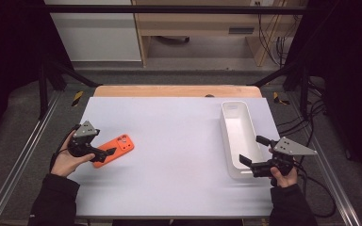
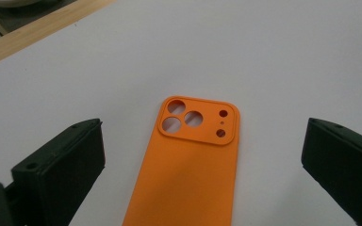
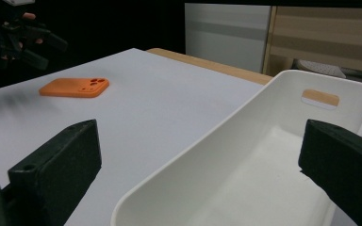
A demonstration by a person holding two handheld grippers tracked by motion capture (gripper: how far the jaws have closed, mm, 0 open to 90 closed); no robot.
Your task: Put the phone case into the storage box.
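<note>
An orange phone case [image 1: 115, 149] lies back-up on the white table at the left; its camera cut-outs point away from my left gripper [image 1: 104, 155]. That gripper is open, its jaws spread to either side of the case's near end [image 2: 188, 174] without touching it. A long white bin [image 1: 238, 136] stands empty at the right. My right gripper [image 1: 253, 150] is open at the bin's near end, with the near rim [image 3: 207, 155] between its jaws. The case [image 3: 75, 87] and the left gripper [image 3: 30, 40] also appear far off in the right gripper view.
The white table top [image 1: 179, 146] spreads between case and bin. A wooden strip [image 1: 176, 91] runs along its far edge, with metal rails at both sides. Cabinets and cables stand beyond the table.
</note>
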